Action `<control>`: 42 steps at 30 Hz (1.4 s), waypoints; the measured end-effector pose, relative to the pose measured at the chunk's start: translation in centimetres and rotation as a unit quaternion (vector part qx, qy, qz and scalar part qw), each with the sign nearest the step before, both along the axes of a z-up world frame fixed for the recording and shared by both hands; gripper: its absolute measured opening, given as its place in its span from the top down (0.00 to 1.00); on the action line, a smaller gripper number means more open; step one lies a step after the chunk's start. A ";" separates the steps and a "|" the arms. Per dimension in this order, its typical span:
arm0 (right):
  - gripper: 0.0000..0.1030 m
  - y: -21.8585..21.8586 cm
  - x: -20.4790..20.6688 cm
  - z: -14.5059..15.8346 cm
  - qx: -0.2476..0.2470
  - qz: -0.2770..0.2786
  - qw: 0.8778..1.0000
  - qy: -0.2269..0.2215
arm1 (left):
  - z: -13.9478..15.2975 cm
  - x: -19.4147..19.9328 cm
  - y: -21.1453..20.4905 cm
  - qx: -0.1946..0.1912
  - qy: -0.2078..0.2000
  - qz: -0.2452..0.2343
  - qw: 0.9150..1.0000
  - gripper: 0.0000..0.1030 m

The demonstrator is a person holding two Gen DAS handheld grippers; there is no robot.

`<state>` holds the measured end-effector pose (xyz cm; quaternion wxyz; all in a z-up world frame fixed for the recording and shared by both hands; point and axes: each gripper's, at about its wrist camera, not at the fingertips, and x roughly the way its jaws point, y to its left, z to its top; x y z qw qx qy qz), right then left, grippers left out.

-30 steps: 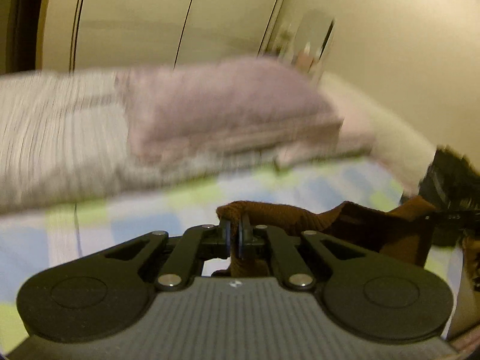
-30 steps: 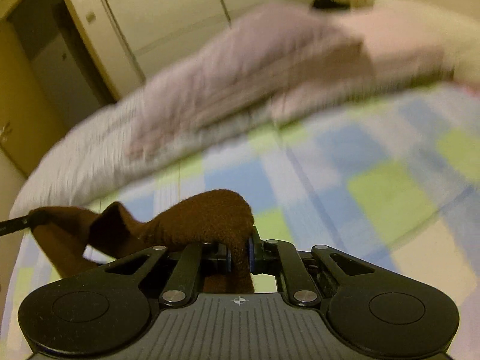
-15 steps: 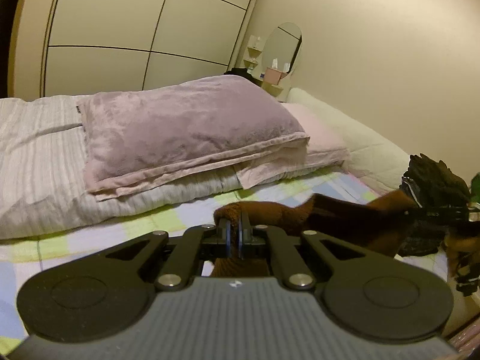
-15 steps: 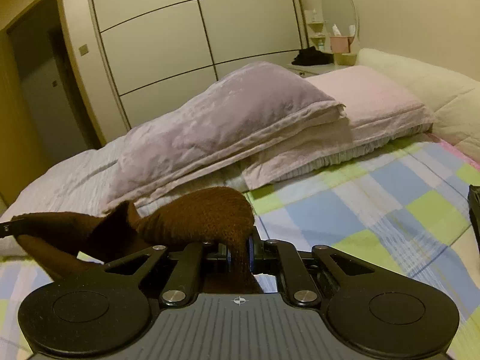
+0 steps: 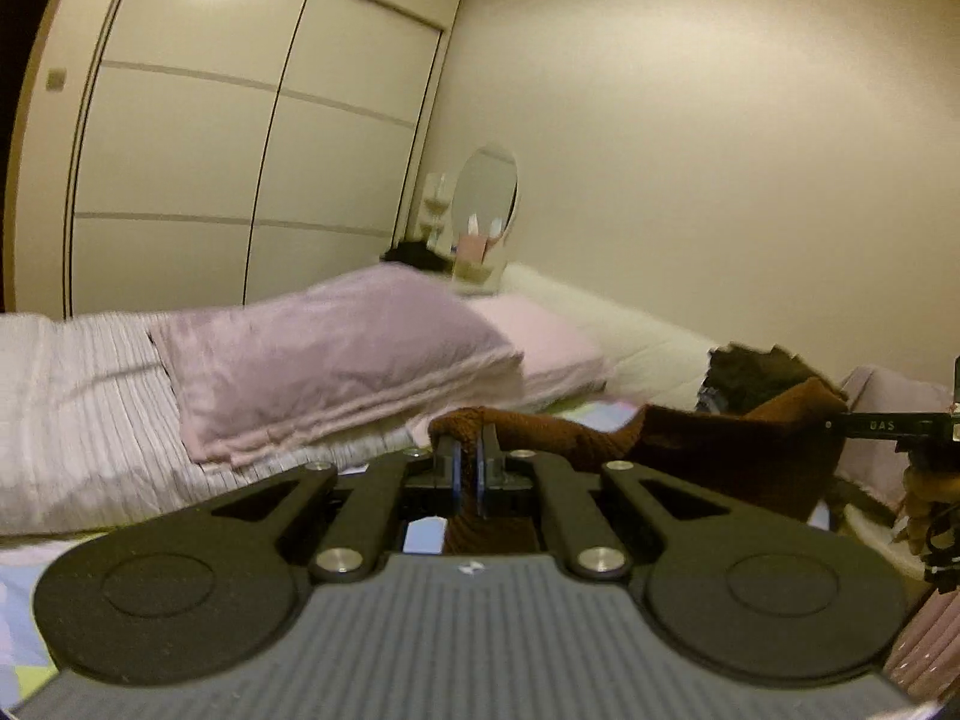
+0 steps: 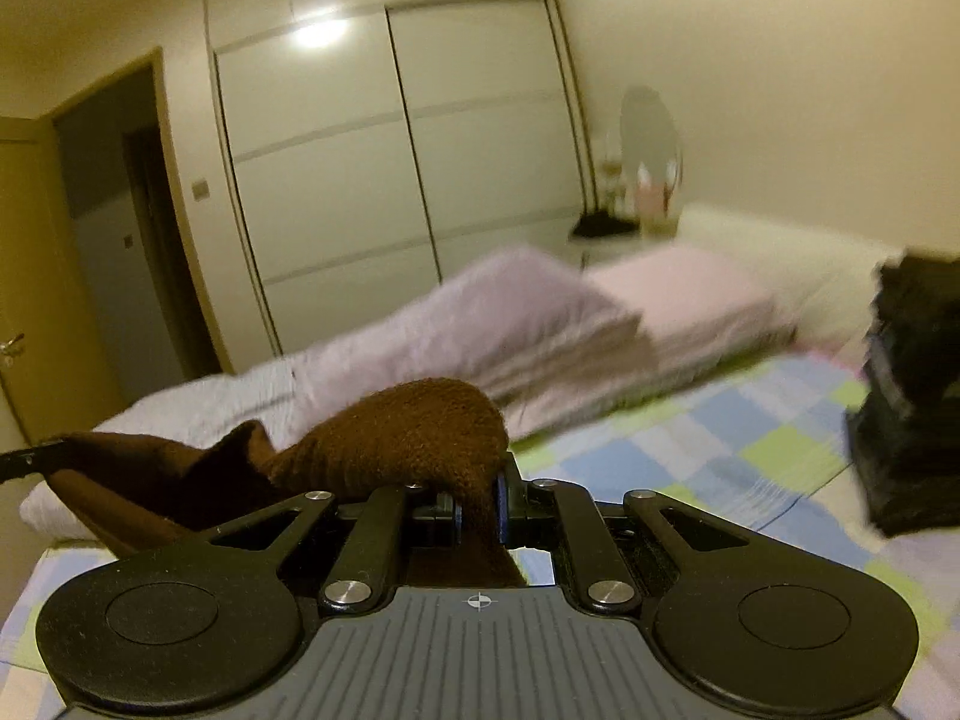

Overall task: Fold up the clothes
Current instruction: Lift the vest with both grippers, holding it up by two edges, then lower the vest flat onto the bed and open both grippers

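A brown knitted garment (image 5: pixel 708 450) hangs stretched between my two grippers above the bed. My left gripper (image 5: pixel 467 462) is shut on one end of it; the cloth bunches over the fingertips and drops below them. In the right wrist view my right gripper (image 6: pixel 478 501) is shut on the other end of the garment (image 6: pixel 396 438), which sags to the left towards the other gripper's tip at the frame's left edge. The right gripper's tip shows at the right edge of the left wrist view (image 5: pixel 894 425).
The bed has a checked blue, green and white sheet (image 6: pixel 690 450). A mauve pillow (image 5: pixel 336 354), a pink pillow (image 6: pixel 684 288) and a striped quilt (image 5: pixel 66 396) lie at its head. A dark pile of clothes (image 6: pixel 912 396) sits on the right. Wardrobe doors (image 6: pixel 384 150) and a round mirror (image 5: pixel 485 192) stand behind.
Both grippers have risen and tilted upward with the garment still held; more wall and wardrobe show, and the bed sits lower in both views.
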<state>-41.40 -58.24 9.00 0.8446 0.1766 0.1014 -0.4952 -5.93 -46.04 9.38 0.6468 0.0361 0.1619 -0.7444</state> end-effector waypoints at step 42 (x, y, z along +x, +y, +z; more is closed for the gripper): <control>0.38 -1.3 -8.2 -30.2 0.430 0.033 0.902 0.038 | -35.4 -6.6 5.6 0.457 0.153 0.062 0.874 0.68</control>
